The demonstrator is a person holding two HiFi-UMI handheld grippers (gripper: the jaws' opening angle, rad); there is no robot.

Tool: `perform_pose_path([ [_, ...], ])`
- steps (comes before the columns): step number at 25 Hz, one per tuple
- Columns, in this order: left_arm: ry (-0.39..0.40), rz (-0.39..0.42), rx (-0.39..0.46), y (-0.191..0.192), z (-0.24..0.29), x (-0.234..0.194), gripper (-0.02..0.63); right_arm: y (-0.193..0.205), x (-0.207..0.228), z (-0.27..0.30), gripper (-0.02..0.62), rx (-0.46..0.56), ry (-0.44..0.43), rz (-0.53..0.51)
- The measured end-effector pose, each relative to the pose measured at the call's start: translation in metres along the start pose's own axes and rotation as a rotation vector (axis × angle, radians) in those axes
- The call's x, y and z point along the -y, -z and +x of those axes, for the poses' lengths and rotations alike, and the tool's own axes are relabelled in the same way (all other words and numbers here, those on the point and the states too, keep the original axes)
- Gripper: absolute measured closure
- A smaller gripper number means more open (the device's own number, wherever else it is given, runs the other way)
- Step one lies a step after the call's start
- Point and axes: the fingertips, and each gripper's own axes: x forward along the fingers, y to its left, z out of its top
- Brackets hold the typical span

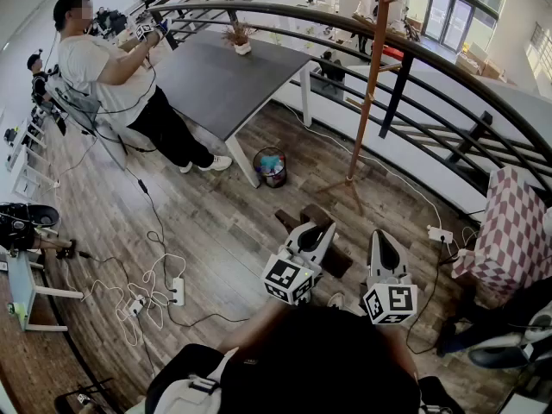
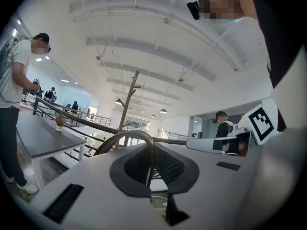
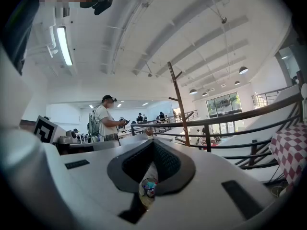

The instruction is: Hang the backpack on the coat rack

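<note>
The coat rack is a tall brown pole with short branch pegs, standing by the railing; it also rises in the left gripper view and the right gripper view. My left gripper is shut, and a dark strap loop of the backpack arcs up out of its jaws. A dark brown bulk shows under that gripper, a few steps short of the rack's base. My right gripper hangs beside it, shut with nothing between its pads.
A curved black railing runs behind the rack. A dark table with a person beside it stands at the back left, a waste bin by its leg. Cables and power strips lie on the wooden floor. A checkered cloth is at the right.
</note>
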Motion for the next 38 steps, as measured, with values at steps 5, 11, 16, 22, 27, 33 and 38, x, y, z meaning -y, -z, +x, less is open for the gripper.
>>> perform_pose_path([
  [5, -0.004, -0.010, -0.002, 0.003, -0.001, -0.001, 0.589, 0.001, 0.002, -0.001, 0.583, -0.002, -0.001, -0.003],
  [11, -0.011, -0.016, -0.001, 0.004, -0.004, -0.004, 0.589, 0.003, -0.001, 0.000, 0.583, -0.005, -0.008, -0.008],
  [16, -0.015, -0.019, -0.001, 0.004, -0.006, -0.005, 0.589, 0.000, -0.003, 0.000, 0.583, 0.006, -0.011, -0.005],
  [22, -0.016, -0.028, 0.000, 0.005, -0.012, -0.005, 0.589, 0.002, -0.008, 0.000, 0.583, -0.001, -0.017, -0.004],
  [27, -0.005, -0.027, 0.005, 0.004, -0.014, -0.007, 0.589, 0.005, -0.010, 0.002, 0.583, -0.004, -0.011, -0.004],
  [33, 0.010, -0.028, 0.009, 0.001, -0.018, -0.014, 0.589, 0.006, -0.017, 0.001, 0.583, -0.001, 0.012, -0.004],
  [38, 0.037, -0.029, 0.009, -0.003, -0.022, -0.021, 0.589, 0.007, -0.026, 0.006, 0.583, 0.001, 0.039, -0.002],
])
